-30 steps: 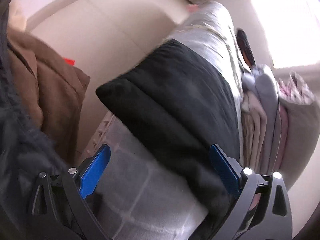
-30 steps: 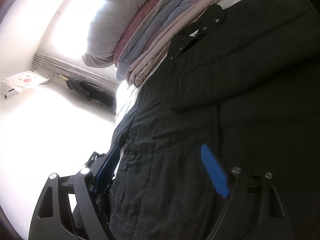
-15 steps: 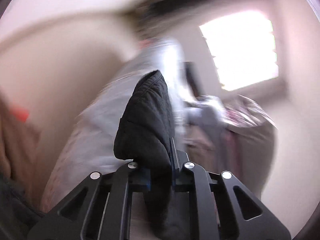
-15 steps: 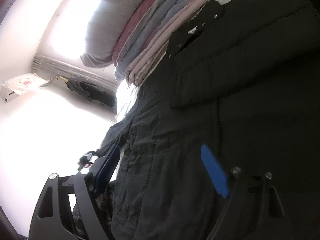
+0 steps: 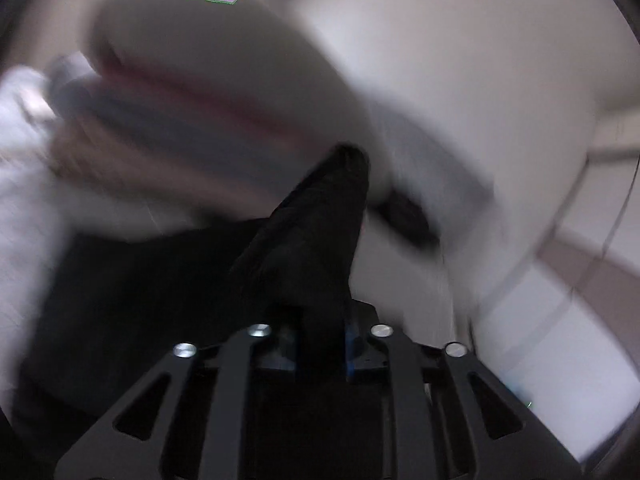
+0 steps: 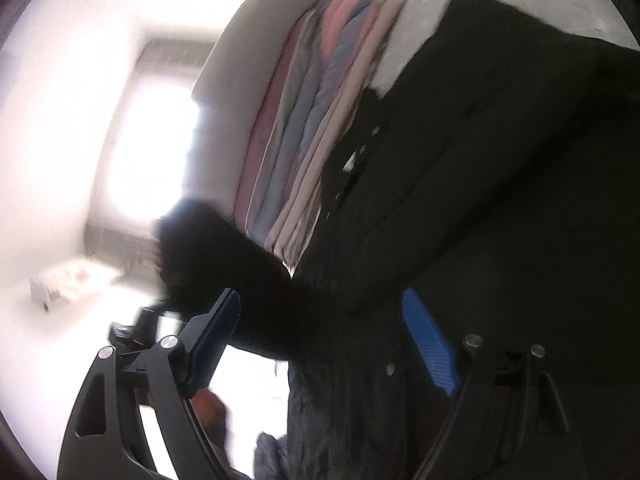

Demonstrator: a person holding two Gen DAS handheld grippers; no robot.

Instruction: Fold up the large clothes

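Left tongs (image 5: pixel 320 344) pinch a black coat sleeve (image 5: pixel 320 232) at frame centre, having just eased slightly; right tongs (image 6: pixel 336 344) stand spread over the coat (image 6: pixel 500 208). Carry the sleeve flat across the body. Only the right view shows the collar and the stacked bedding (image 6: pixel 304 128) clearly.

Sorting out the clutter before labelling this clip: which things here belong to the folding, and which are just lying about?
Job: black coat; left gripper, shut on its sleeve; right gripper, open.
Lying about: stack of folded bedding; small box on the floor.
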